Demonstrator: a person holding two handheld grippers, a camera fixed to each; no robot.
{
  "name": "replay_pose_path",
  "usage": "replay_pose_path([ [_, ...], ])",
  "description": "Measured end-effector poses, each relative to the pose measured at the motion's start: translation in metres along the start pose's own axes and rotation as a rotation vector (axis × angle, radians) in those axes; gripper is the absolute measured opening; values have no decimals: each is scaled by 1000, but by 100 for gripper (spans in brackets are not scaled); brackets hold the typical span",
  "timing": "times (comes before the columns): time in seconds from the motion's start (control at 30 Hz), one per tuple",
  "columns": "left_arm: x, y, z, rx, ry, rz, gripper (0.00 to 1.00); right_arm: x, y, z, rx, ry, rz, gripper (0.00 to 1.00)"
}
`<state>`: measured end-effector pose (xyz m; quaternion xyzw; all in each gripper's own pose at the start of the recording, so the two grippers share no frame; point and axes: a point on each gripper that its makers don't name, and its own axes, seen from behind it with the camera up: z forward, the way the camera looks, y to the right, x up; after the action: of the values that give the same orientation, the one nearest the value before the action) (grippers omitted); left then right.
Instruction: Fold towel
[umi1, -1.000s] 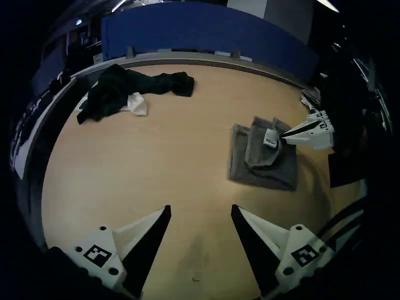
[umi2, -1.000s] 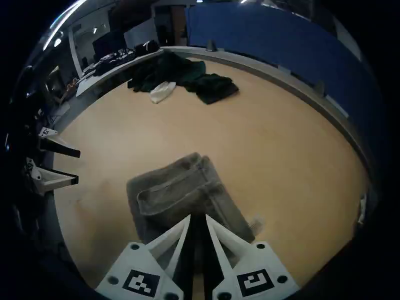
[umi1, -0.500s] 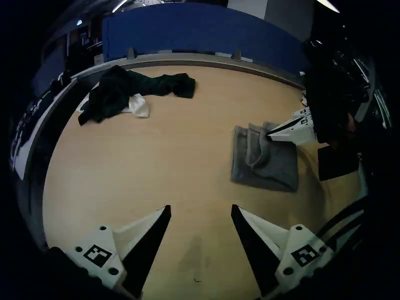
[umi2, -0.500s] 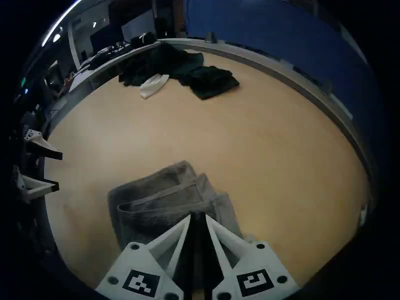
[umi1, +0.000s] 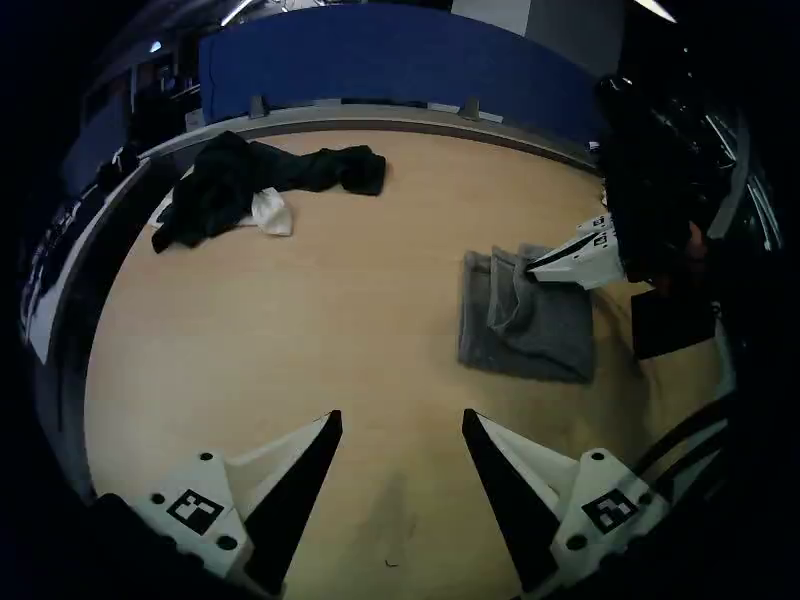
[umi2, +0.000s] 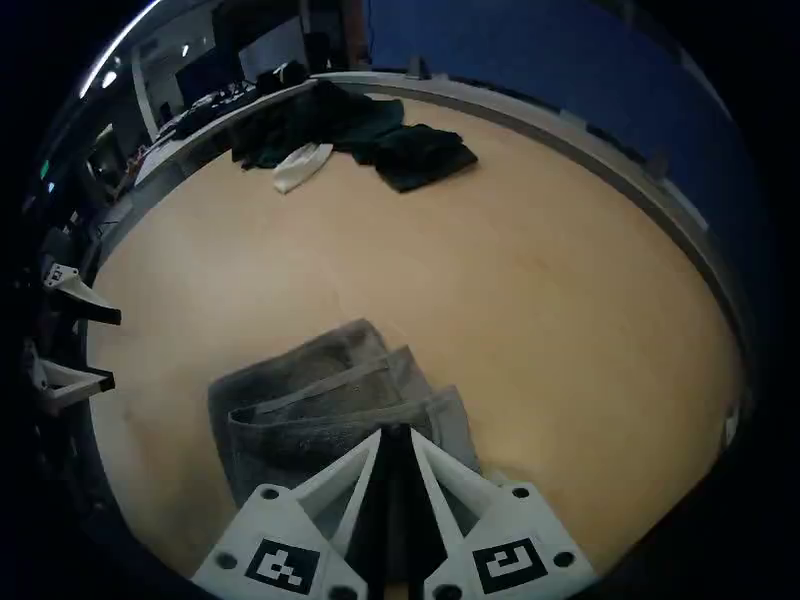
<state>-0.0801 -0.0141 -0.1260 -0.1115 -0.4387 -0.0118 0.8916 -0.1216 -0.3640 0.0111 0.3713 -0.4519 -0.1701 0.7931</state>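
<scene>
**Towel (umi2: 320, 400) at the tips of the right gripper (umi2: 397, 432)**

Grey and part-folded, the towel lay on the table (umi2: 560, 300) straight ahead of my right gripper, spreading toward 11 o'clock. Its fold ridges ran roughly 9 to 3 across my line. The right fingers were pressed together with their tips at the near hem. I could not tell whether any cloth was caught between them. My left gripper (umi1: 401, 414) hung wide open and empty, well apart from the towel at its 2 o'clock. I judged the right the nearer tool for the next fold.
</scene>
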Motion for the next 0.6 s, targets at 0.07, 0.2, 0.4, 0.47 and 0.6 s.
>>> replay_pose_path([
  [0.07,0,2,1,-5,2,-1,89,0,0,-1,0,1,3,6],
  [0.2,1,5,-1,-11,0,2,89,0,0,-1,1,4,6,6],
  [0.4,-1,2,2,1,0,3,89,9,-3,-9,-2,42,3,21],
  [0.47,0,4,3,-4,1,1,89,12,-5,-15,0,59,1,40],
  [0.6,2,6,-1,-11,0,4,89,14,-10,-26,3,79,-6,64],
])
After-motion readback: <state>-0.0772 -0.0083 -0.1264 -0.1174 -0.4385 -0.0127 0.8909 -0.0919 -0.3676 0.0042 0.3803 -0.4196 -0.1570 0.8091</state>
